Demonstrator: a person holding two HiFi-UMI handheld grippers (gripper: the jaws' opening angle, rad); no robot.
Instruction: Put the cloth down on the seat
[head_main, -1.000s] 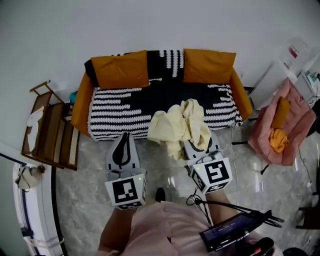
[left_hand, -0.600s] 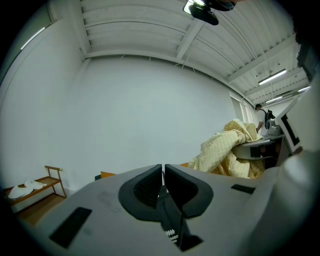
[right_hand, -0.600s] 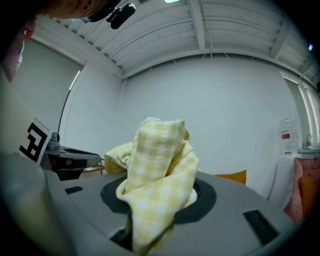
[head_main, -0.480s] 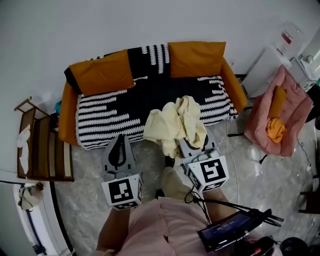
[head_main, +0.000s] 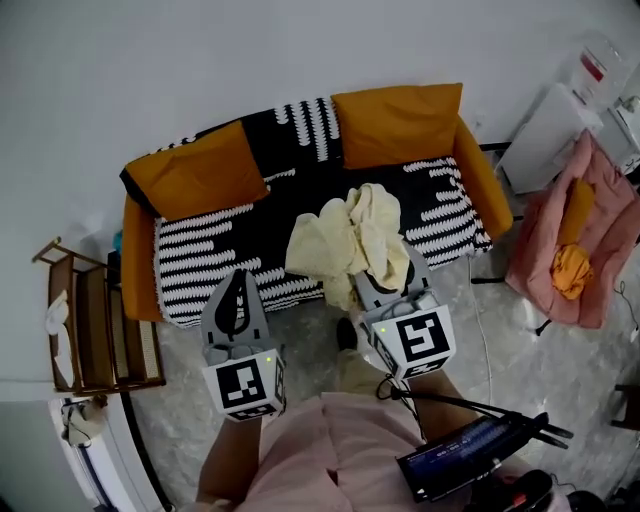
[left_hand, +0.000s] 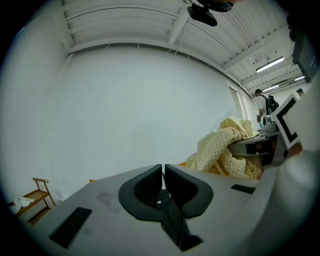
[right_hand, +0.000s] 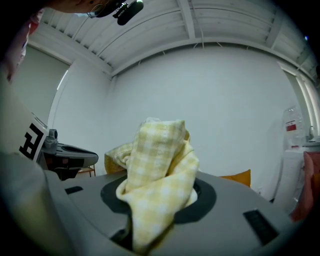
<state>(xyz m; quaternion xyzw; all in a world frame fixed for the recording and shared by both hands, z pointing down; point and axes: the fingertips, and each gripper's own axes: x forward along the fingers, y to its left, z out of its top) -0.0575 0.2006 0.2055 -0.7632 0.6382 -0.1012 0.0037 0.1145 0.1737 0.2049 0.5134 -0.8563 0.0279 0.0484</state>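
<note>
Two grippers are out in front of the person, and only one has a job right now. The right gripper (head_main: 388, 292) is squeezed tight on the yellow checked cloth (head_main: 345, 240). A thick fold stands up between its jaws, and the rest hangs off the tip in a loose bunch. The left gripper (left_hand: 163, 181) holds nothing, and its jaws press together with no gap. It hangs at about 9 o'clock from the right one, well apart from the cloth.

The cloth looks held up in the air, not lying on anything yet. From the head view it sits over the front edge of the seat (head_main: 250, 240), near the middle. The seat is the black and white striped part of the sofa, and it runs long from 9 o'clock to 3 o'clock. Two orange cushions (head_main: 200, 172) lean at the back.

What matters most is that the seat lies at 12 o'clock from the right gripper, just past the cloth. I think that gripper needs to go forward and down a little, then let go. If it lets go too soon, the cloth could slip off the front edge onto the floor (head_main: 520, 350).
</note>
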